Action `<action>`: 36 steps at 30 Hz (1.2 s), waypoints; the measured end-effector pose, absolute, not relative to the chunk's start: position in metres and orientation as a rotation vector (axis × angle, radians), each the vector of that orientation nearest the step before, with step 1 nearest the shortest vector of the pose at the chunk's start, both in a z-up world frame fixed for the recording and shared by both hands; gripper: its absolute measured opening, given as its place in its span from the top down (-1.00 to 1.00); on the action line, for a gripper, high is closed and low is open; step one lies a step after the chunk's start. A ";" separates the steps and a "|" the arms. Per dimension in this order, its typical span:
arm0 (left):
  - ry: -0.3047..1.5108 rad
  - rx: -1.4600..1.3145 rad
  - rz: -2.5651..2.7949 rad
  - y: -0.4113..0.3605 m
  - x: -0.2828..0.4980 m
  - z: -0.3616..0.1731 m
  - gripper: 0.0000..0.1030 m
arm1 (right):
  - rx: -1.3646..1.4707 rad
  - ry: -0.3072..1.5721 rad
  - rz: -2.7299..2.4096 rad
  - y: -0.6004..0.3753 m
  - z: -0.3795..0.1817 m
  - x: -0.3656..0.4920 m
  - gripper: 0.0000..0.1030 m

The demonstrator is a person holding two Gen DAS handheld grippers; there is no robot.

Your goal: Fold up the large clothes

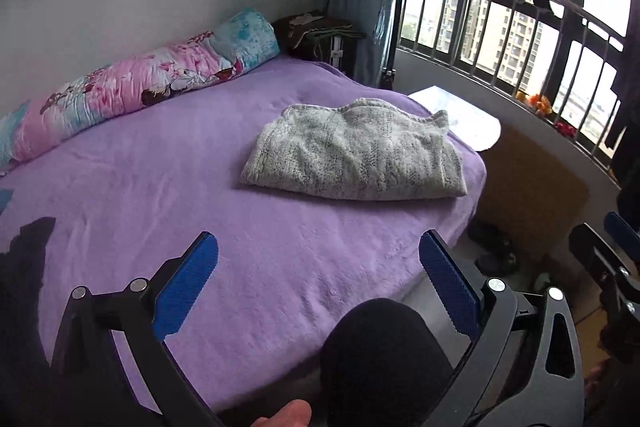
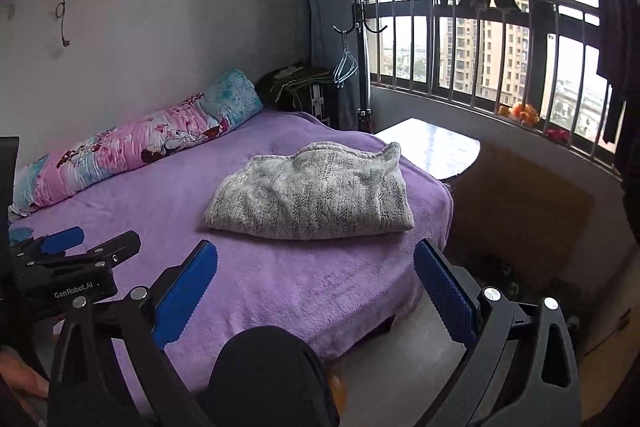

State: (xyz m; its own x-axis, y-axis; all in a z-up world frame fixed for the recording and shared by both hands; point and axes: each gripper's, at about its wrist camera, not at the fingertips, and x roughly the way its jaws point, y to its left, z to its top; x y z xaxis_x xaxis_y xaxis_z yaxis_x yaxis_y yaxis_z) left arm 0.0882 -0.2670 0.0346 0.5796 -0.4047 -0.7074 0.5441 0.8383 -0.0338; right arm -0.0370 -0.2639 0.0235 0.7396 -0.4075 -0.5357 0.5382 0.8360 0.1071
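Folded grey sweater lies centre frame on the purple bed. Left gripper and right gripper hover low in frame, jaws spread wide, empty, well short of it.

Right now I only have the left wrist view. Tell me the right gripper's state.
Observer: The right gripper is open and empty, short of the sweater.
Operator: Say how the sweater sits in its view.
Observer: Folded on the bed, framed ahead between the two fingers.
Operator: Describe my gripper from there.
Observer: The left gripper is low at the left, over the bed; its body reads GenRobot.AI.
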 end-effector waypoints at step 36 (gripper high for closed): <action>0.756 0.225 -0.558 -0.271 0.076 0.036 -0.89 | 0.267 0.529 -0.487 -0.253 0.020 -0.032 -0.88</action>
State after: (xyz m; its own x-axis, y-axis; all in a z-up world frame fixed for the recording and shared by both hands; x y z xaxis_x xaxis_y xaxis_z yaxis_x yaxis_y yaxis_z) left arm 0.0762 -0.2711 0.0357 0.5913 -0.3967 -0.7021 0.5542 0.8324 -0.0035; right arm -0.0322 -0.2526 0.0197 0.7536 -0.3735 -0.5409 0.5081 0.8530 0.1189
